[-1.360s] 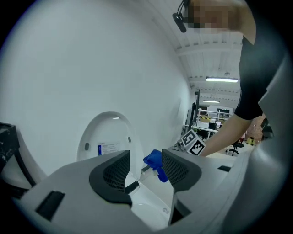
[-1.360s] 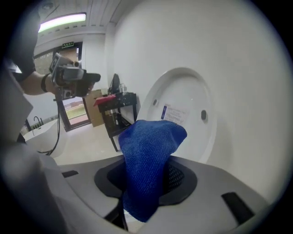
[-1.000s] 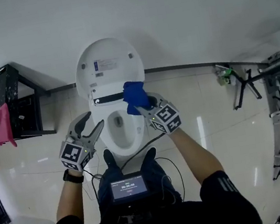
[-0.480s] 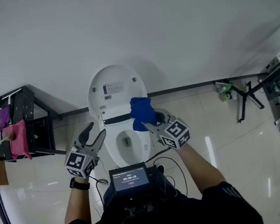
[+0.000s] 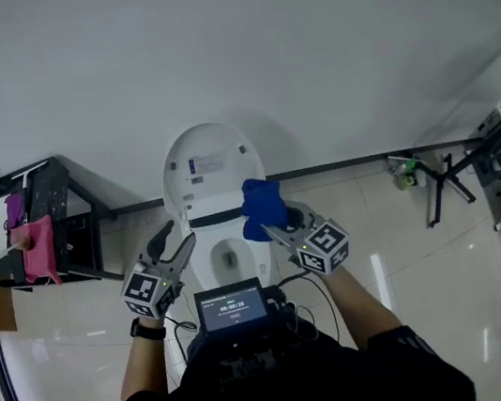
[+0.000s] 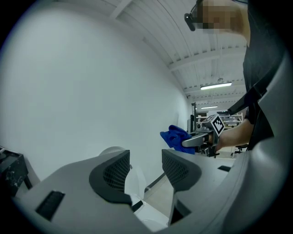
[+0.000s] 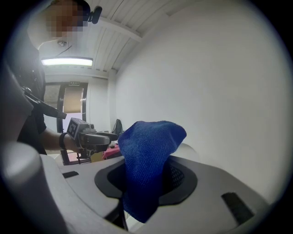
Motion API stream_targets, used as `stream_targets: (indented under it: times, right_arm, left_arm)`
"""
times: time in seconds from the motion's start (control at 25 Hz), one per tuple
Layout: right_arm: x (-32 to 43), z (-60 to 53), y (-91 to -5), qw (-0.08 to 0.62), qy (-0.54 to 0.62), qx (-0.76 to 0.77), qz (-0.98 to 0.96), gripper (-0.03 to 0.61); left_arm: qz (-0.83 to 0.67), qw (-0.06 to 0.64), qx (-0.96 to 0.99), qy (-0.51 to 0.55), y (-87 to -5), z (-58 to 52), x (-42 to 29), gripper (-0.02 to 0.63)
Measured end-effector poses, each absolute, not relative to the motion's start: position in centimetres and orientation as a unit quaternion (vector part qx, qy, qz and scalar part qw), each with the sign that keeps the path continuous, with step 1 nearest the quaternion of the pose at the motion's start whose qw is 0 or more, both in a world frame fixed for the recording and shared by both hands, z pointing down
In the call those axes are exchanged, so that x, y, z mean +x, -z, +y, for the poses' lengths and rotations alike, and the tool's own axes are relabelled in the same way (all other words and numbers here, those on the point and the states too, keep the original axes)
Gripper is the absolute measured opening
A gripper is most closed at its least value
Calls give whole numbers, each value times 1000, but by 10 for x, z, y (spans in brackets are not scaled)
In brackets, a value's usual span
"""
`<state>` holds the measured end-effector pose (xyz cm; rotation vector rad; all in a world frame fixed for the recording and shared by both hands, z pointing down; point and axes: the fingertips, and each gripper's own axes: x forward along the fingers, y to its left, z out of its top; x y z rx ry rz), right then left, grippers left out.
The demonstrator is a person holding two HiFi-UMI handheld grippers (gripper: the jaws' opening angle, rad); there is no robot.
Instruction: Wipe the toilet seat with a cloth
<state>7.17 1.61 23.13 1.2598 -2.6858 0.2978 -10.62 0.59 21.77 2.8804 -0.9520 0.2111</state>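
Right hand-held gripper is clamped on the blue cloth, holding it over the toilet's rear right, by the hinge of the raised lid. A second ago that cloth sat at much the same spot on the toilet; what has shifted is the view, lifting so more white wall shows and the toilet sits lower and smaller. Left hand-held gripper hovers over the toilet's left rim, jaws spread and empty, as before. Left of the toilet stands a black rack with a pink rag draped on it; well to the toilet's right leans a black folding stand. A chest-mounted screen covers the toilet's front edge.

Over to the left gripper view: the left hand-held gripper has its ribbed pads apart with nothing gripped, the white toilet showing through the gap. Right of the toilet, the right hand-held gripper carries the cloth bunched at its tip.

Right gripper view now: the right hand-held gripper is shut on the cloth, which bulges up above the jaws and hangs down below them. Off to its left the left hand-held gripper is up at about the same level.
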Motion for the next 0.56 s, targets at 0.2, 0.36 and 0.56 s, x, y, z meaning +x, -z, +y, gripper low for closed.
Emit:
stream_targets:
  times: [0.2,0.36,0.56]
  right_arm:
    - [77,18,-224,77,-94,420,-899,158]
    - [82,10,-224,72,-95,421,-899,158]
    - [82,2,-221,72,-94,418,-901,158]
  left_arm:
    - [-319,50,944,-67,-214,7,-108,225]
    - [-318,48,944,-70,-216,0,-105,225]
    - [-314,42,945,-75,-221,-9,-104,225]
